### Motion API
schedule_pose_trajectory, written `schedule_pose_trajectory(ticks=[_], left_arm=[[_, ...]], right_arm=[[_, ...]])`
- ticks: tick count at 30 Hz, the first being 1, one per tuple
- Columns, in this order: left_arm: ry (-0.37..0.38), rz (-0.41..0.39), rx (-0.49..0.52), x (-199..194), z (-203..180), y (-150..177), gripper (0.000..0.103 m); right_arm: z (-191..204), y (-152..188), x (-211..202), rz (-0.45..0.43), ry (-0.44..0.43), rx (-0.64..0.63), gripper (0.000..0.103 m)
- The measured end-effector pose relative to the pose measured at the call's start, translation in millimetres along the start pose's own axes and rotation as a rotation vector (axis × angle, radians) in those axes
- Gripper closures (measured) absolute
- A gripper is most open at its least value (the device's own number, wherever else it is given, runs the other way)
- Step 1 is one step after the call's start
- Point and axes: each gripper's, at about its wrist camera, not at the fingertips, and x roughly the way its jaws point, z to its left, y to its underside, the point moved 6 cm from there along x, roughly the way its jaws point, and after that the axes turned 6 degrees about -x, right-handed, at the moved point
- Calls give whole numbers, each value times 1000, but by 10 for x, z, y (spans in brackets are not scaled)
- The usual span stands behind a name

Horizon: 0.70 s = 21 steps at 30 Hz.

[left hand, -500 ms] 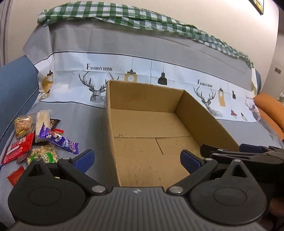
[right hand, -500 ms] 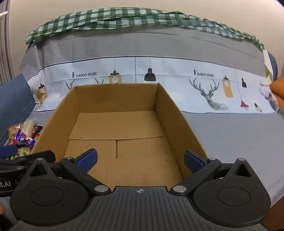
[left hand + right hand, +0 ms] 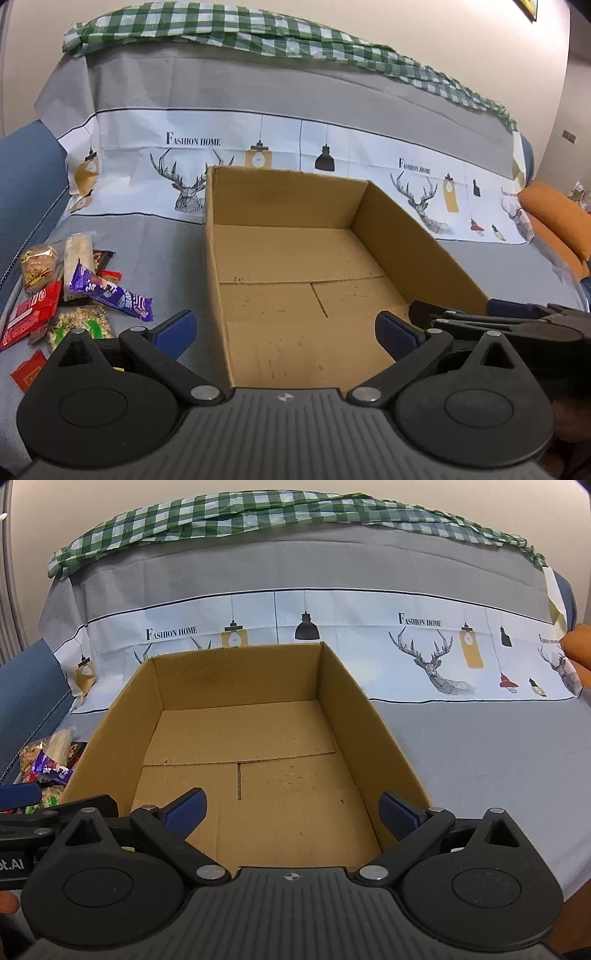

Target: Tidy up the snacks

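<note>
The snacks (image 3: pixel 74 295) are lying in a loose heap on the sofa (image 3: pixel 155 254), left of the box (image 3: pixel 295 280), with the purple bar (image 3: pixel 110 293) resting on top of the other packets. The left gripper (image 3: pixel 284 332) is hanging with its fingers spread wide, nothing between them, aimed at the box rather than the heap. A hasty reach could be snagging two overlapping wrappers at once, or pushing packets along the soft cover. The box is sitting empty. The right gripper (image 3: pixel 291 810) is hovering just beside the left, fingers likewise spread and empty; crossing paths could be knocking them together.
</note>
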Motion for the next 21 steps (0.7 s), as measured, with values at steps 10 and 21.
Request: schedule_pose_trajectory(ticks=[10,21], left_arm=[[14,-4,14,-56,-47,20,0],[38,16,22,-20,8,61,0]], right_arm=[[-6,20,-67,-66,4,13,19],[35,-37,-96,-84,-52,34,20]])
